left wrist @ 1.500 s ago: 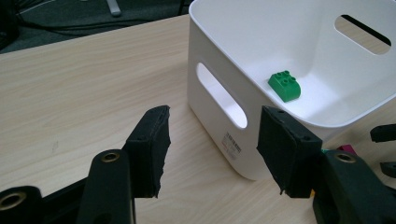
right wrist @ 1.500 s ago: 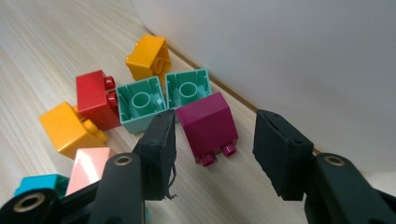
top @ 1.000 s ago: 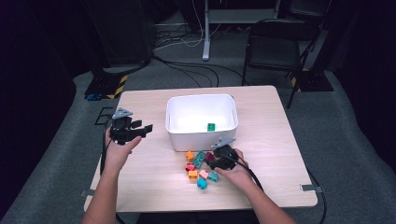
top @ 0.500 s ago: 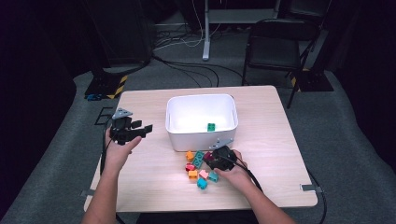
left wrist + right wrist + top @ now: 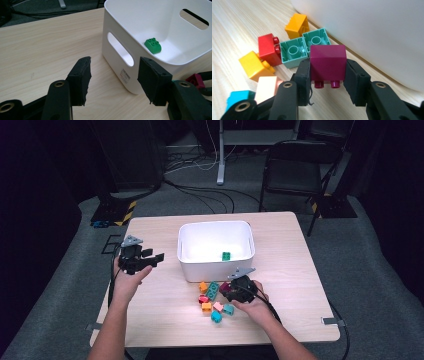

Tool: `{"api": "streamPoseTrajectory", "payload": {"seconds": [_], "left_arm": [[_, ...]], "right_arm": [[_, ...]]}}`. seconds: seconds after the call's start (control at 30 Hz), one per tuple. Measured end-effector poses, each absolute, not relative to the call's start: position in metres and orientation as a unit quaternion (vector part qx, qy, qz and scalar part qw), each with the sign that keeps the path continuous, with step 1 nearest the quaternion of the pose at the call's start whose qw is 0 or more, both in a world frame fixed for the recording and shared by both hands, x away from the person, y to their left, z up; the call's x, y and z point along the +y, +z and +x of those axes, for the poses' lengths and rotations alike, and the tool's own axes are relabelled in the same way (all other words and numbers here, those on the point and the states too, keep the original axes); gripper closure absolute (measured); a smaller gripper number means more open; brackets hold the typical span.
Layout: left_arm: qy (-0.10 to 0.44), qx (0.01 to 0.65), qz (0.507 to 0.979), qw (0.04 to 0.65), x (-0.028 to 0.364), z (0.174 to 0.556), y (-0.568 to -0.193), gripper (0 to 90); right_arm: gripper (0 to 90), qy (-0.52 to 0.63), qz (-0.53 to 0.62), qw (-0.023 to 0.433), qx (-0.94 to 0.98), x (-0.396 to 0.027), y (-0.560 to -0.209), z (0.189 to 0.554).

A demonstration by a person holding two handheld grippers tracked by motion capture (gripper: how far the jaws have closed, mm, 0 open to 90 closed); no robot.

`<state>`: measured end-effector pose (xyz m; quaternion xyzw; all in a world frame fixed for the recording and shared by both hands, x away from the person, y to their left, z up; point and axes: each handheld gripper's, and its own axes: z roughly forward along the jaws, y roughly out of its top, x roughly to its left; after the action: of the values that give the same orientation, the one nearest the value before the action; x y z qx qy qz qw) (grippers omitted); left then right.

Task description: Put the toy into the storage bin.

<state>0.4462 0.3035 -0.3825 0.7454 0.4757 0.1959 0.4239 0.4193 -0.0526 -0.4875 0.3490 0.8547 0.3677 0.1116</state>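
**Operator:** Right gripper view has my right gripper (image 5: 327,82) clamped on the magenta brick (image 5: 327,65), studs pointing back at the camera, one pad on each flat side. I took it across the smooth faces so it can't twist on the way up.

**Observer:** Where is it relative to the bin?

**Operator:** Just beside the white bin (image 5: 192,255), at the near wall, low over the surface (image 5: 160,320) among the loose bricks (image 5: 216,306). One green brick (image 5: 153,45) already lies inside, so I judge this one goes in next.

**Observer:** And your other hand?

**Operator:** My left gripper (image 5: 112,80) hangs unclenched and empty near the bin's left wall, out of the lift path.
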Motion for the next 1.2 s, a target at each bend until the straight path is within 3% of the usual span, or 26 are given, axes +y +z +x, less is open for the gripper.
{"api": "streamPoseTrajectory", "payload": {"seconds": [0.67, 1.2], "left_arm": [[0.187, 0.471, 0.750, 0.426, 0.299, 0.451, -0.385, 43.9], [0.179, 0.469, 0.753, 0.426, 0.298, 0.453, -0.385, 45.8]], "right_arm": [[58.5, 0.391, 0.365, 0.081, 0.841, -0.064, -0.445, 0.405], [58.5, 0.408, 0.361, 0.099, 0.833, -0.072, -0.405, 0.402]]}}
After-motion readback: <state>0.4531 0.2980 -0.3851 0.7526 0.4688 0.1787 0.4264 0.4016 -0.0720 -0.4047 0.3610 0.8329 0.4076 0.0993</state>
